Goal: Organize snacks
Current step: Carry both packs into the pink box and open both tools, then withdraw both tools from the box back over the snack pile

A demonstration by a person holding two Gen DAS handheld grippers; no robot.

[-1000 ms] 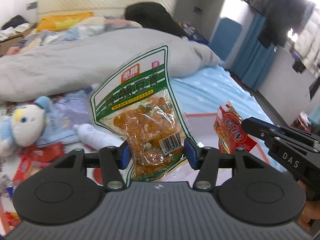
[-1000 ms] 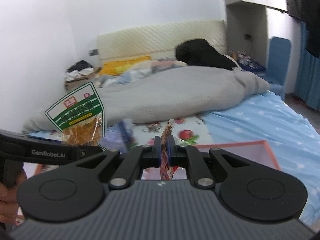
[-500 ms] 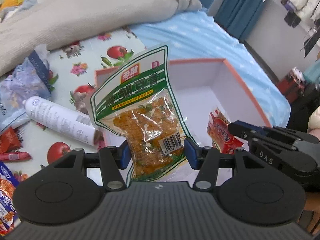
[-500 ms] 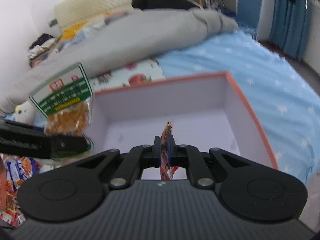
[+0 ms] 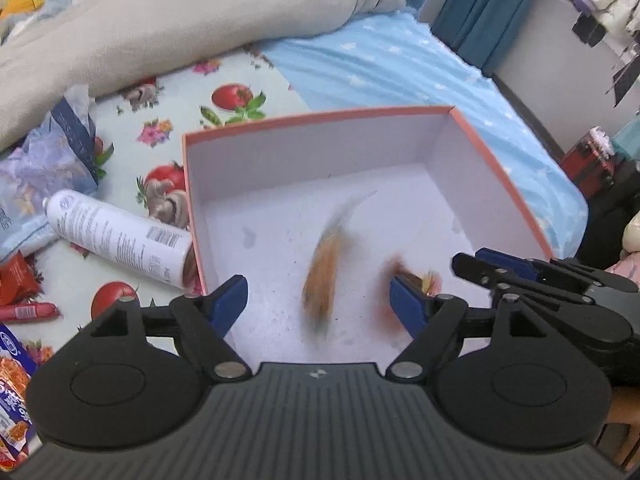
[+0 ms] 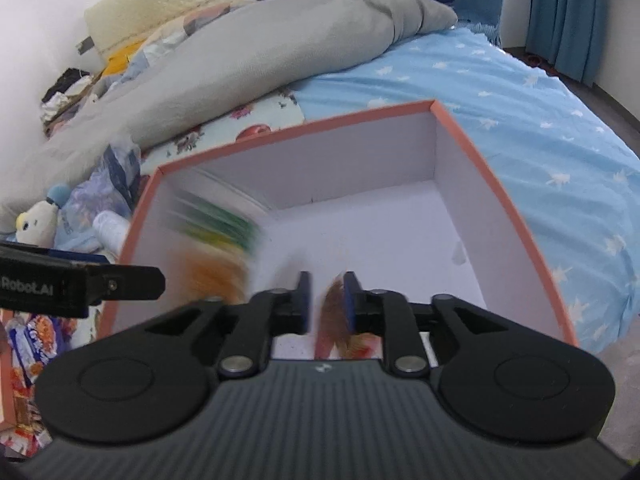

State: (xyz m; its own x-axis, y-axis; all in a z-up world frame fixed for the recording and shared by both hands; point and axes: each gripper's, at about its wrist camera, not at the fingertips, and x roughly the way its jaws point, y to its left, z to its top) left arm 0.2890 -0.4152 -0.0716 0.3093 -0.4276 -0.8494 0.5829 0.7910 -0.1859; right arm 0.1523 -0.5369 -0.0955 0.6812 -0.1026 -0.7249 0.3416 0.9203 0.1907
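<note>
An orange-rimmed white box (image 5: 316,118) lies open on the bed; it also shows in the right wrist view (image 6: 296,130). My left gripper (image 5: 318,300) is open above it. The green-and-orange snack bag (image 5: 326,272) is a falling blur between its fingers, also a blur in the right wrist view (image 6: 216,248). My right gripper (image 6: 326,300) is open, and the red snack packet (image 6: 334,320) is a blur dropping between its fingers; this packet shows blurred in the left wrist view (image 5: 404,276).
A white spray can (image 5: 116,238) lies against the box's left wall. Loose snack packets (image 5: 16,288) and a plastic bag (image 5: 44,168) lie at the left. A grey duvet (image 5: 180,20) is behind. A plush toy (image 6: 38,224) sits far left.
Both grippers have opened over the box. The green bag and the red packet have left the fingers and are falling into the box.
</note>
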